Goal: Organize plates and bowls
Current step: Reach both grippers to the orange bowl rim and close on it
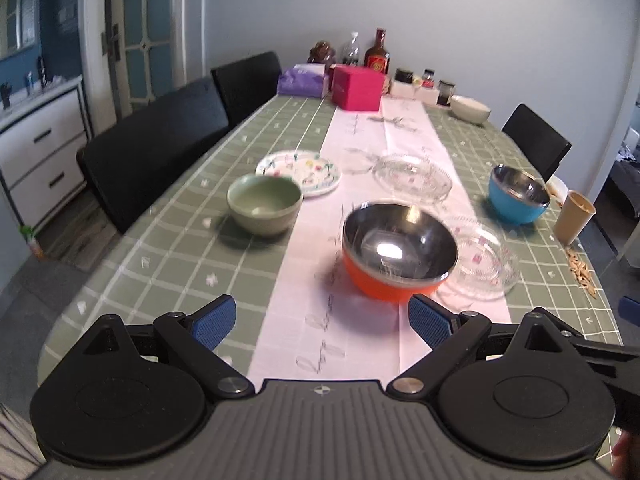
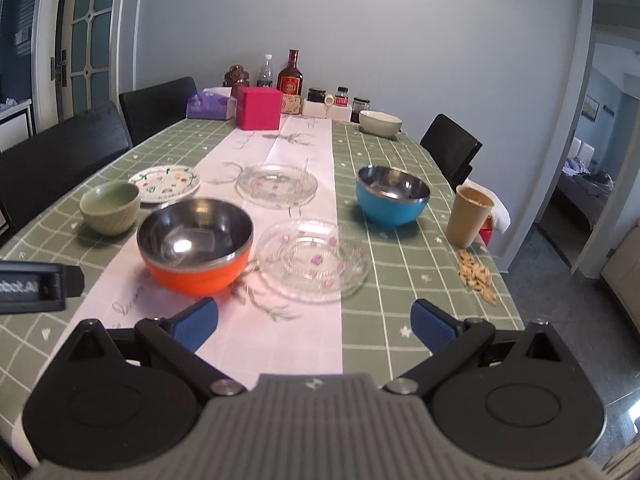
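Right wrist view: my right gripper (image 2: 314, 326) is spread wide and empty over the near table edge; my left gripper (image 1: 322, 322) is spread and empty too. The orange bowl with a steel lining (image 2: 196, 242) sits on the white paper runner (image 2: 248, 336), just beside the nearer clear glass plate (image 2: 312, 264). I'd judge the bowl light, stiff and slick, best pinched at the rim; the glass looks fragile. The green checked tablecloth (image 2: 400, 288) may slide. Dark chairs line both sides.
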### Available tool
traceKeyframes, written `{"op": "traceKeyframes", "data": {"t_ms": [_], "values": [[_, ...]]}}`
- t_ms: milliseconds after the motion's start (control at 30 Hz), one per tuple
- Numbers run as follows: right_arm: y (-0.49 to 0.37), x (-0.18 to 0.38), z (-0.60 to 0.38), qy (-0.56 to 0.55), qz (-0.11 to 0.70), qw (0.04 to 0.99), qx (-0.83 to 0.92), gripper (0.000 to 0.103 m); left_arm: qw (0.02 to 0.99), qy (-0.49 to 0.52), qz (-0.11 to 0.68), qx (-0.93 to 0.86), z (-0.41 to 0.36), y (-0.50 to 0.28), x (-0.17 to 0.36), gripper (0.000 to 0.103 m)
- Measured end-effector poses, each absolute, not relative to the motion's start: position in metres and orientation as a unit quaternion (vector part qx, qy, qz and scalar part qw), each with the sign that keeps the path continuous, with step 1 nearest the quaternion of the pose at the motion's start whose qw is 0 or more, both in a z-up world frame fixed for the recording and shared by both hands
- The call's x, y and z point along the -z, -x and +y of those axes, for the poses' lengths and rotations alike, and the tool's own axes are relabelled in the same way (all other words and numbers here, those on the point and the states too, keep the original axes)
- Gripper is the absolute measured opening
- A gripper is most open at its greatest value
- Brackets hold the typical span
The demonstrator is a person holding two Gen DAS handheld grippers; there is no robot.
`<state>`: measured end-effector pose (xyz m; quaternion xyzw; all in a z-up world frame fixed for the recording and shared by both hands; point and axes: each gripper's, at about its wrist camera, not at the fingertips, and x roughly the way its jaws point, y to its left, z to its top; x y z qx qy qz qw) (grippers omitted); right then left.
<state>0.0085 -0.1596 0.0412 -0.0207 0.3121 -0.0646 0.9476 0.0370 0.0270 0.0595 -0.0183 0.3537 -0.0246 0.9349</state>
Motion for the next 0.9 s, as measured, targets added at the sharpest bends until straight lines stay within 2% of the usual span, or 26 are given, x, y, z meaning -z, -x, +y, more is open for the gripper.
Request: {"op": "traceKeyframes", "data": {"t_ms": [200, 367, 500, 733, 800, 900], "values": [[-0.052, -0.066, -0.172, -0.009, 0.332, 0.942, 0.043, 0.1, 0.937, -0.031, 0.344, 0.047, 0.018, -0.068, -0.082, 0.103], [-0.11, -0.057, -0.177, -0.04, 0.367, 0.929, 0.019, 0.099, 0.925, -0.068, 0.361, 0.099, 0.008, -0.116, -0.065, 0.103], [-0.153, -0.034, -0.187, -0.09, 0.403, 0.911, 0.027, 0.087, 0.911, -0.044, 0.398, 0.096, 0.01, -0.154, -0.031, 0.103], [-0.181, 0.019, -0.2, -0.236, 0.435, 0.869, -0.018, 0.075, 0.892, 0.022, 0.444, 0.079, 0.019, -0.188, 0.009, 0.101], [-0.186, 0.03, -0.197, -0.251, 0.447, 0.858, -0.017, 0.071, 0.888, 0.022, 0.453, 0.078, 0.014, -0.192, 0.013, 0.101], [-0.186, 0.039, -0.189, -0.237, 0.445, 0.863, -0.017, 0.067, 0.883, -0.01, 0.461, 0.09, -0.001, -0.193, 0.02, 0.094]]}}
